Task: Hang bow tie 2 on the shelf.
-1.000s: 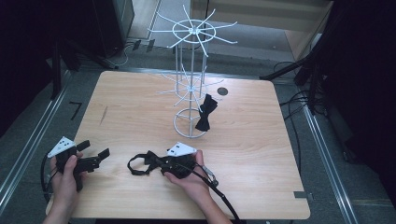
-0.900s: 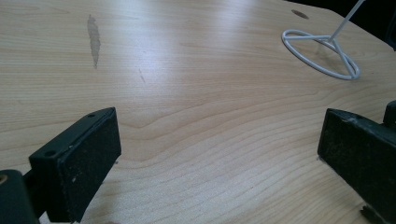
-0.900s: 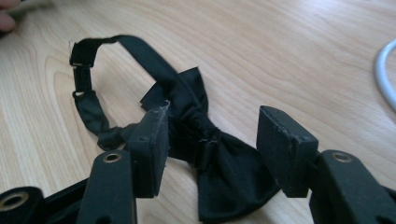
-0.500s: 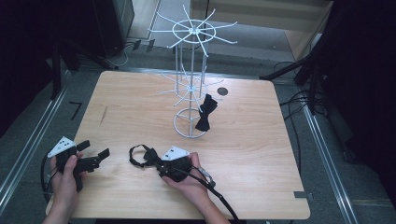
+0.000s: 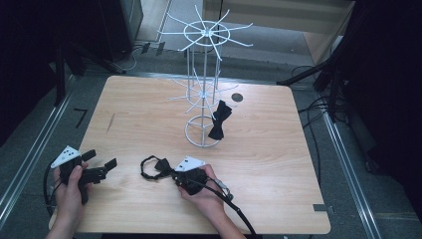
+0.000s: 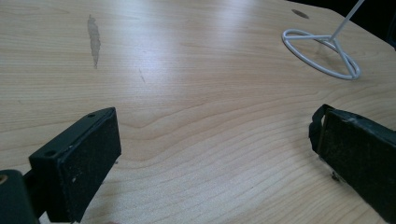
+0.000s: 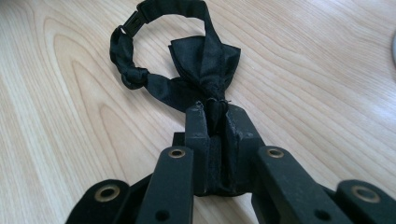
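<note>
A black bow tie (image 5: 160, 166) with its looped strap lies on the wooden table (image 5: 278, 164) near the front. My right gripper (image 5: 175, 173) has just been closing and is now shut on the bow tie (image 7: 201, 65), its pads pinching the fabric at the knot (image 7: 214, 106). The strap loop (image 7: 128, 51) curls away beyond the jaws. My left gripper (image 5: 103, 165) rests at the front left of the table, open, with bare wood between its pads (image 6: 95, 158). A second black bow tie (image 5: 219, 118) hangs on the white wire stand (image 5: 204, 89).
The wire stand's ring base (image 5: 202, 131) sits mid-table, and its ring base (image 6: 322, 53) lies ahead to the right in the left gripper view. A round hole (image 5: 237, 97) marks the tabletop behind the stand. Metal rails (image 5: 30, 159) run along the floor on both sides.
The right gripper's jaws have closed onto the bow tie. The bow tie's strap has gathered slightly toward the gripper. The left hand has stayed where it was.
</note>
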`<action>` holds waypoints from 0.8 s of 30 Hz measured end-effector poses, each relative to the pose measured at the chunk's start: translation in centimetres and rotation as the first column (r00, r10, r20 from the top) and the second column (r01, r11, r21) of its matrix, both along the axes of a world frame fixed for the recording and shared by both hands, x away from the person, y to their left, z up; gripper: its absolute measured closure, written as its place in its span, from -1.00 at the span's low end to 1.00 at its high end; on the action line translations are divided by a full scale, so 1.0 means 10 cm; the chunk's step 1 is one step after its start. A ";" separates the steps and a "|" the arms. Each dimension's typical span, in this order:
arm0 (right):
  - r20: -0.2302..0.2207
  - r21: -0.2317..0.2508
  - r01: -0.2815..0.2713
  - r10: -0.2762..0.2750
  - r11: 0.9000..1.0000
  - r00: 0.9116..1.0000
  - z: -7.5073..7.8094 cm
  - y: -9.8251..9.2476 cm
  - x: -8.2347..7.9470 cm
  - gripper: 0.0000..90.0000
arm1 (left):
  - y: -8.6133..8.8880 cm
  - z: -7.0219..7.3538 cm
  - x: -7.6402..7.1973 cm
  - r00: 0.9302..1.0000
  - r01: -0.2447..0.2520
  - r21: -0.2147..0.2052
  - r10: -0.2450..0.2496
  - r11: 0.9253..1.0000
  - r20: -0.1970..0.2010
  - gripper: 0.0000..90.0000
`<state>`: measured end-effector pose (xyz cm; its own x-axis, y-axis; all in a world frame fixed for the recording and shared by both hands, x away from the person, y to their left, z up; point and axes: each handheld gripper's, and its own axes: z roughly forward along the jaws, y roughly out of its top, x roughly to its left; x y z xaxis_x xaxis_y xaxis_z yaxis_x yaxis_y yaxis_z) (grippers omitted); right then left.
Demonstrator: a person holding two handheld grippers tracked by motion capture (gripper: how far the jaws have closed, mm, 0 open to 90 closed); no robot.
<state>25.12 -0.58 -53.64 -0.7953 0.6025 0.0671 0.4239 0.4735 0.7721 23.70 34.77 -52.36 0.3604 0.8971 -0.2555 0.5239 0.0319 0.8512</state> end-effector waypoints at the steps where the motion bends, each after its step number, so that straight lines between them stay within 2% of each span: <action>1: 0.006 -0.008 0.000 0.000 1.000 1.000 0.00 -0.01 -0.01 0.83 | 0.00 0.00 0.00 1.000 0.000 0.000 0.000 1.000 0.000 -1.00; 10: 0.046 0.000 0.022 -0.022 1.000 0.999 0.04 -0.18 -0.05 0.83 | 0.00 0.00 0.00 1.000 -0.001 0.003 0.001 1.000 0.000 -1.00; 17: 0.078 0.025 0.045 -0.047 0.999 0.996 0.15 -0.37 -0.07 0.83 | -0.01 0.00 0.00 1.000 -0.002 0.005 0.002 1.000 0.001 -1.00; 24: 0.066 0.068 0.087 -0.092 0.994 0.994 0.19 -0.56 -0.07 0.83 | -0.01 0.00 0.00 1.000 -0.003 0.008 0.003 1.000 0.003 -1.00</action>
